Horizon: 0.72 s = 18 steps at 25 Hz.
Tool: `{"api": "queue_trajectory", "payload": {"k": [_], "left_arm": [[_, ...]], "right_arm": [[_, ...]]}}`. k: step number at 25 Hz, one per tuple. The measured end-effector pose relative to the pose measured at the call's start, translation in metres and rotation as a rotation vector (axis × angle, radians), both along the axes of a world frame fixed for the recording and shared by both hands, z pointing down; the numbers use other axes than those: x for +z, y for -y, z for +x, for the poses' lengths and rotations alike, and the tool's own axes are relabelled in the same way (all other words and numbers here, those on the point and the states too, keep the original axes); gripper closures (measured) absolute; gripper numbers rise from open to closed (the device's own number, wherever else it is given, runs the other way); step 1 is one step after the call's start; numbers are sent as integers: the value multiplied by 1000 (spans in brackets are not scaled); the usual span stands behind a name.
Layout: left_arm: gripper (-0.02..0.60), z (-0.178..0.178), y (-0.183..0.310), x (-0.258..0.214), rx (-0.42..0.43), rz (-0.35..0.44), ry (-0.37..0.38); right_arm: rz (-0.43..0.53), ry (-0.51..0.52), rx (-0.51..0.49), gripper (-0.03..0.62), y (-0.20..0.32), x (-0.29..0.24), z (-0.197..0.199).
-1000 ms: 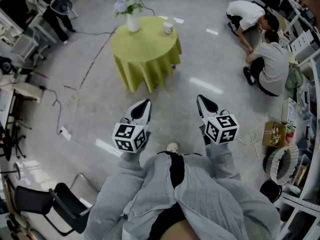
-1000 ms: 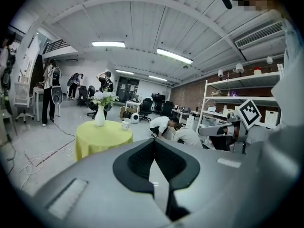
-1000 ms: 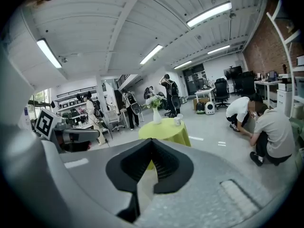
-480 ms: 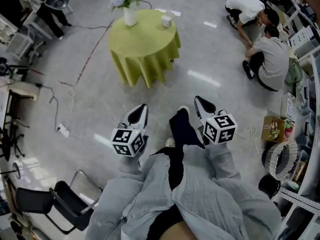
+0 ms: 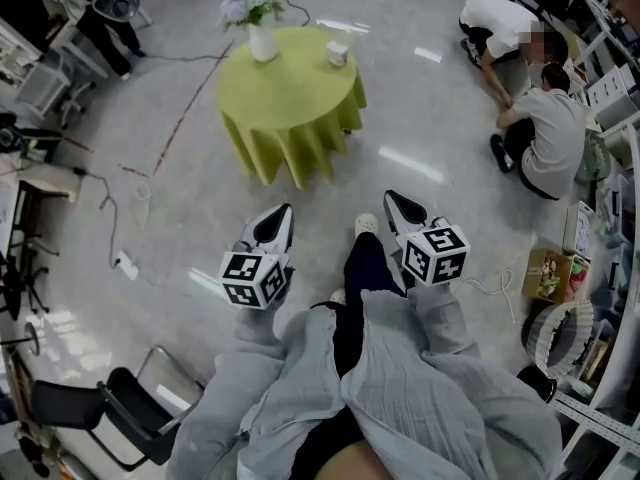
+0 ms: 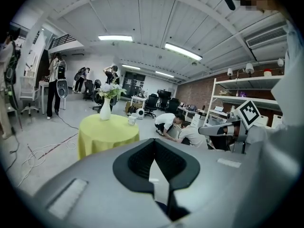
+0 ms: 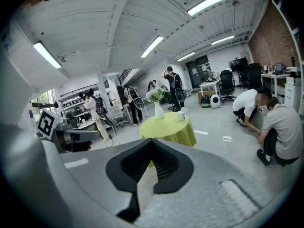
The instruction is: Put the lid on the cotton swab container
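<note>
The left gripper [image 5: 283, 214] and right gripper [image 5: 396, 201] are both closed, empty; best walk right up to the table [image 5: 290, 93] before reaching for the container [image 5: 337, 54].

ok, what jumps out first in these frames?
The round table in its yellow-green cloth, ahead across the floor, carrying a flower vase and a small white container. Nearer, the left gripper and right gripper point towards it, both shut and empty. Two people crouch at the far right.
</note>
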<state>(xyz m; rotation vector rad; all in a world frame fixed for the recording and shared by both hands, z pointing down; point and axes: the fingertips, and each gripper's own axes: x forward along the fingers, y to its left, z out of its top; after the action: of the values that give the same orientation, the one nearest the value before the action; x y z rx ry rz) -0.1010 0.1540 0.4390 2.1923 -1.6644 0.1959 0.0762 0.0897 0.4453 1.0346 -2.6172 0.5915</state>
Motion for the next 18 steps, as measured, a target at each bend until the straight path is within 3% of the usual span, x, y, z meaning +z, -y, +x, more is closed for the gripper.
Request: {"api": "queue_trajectory", "payload": {"k": [6, 18], "left_arm": [[561, 3, 56, -14, 26, 20, 8], [561, -3, 144, -11, -22, 14, 8]], "right_arm": [[1, 22, -2, 591, 55, -11, -3], [-9, 4, -63, 591, 149, -10, -15]]}}
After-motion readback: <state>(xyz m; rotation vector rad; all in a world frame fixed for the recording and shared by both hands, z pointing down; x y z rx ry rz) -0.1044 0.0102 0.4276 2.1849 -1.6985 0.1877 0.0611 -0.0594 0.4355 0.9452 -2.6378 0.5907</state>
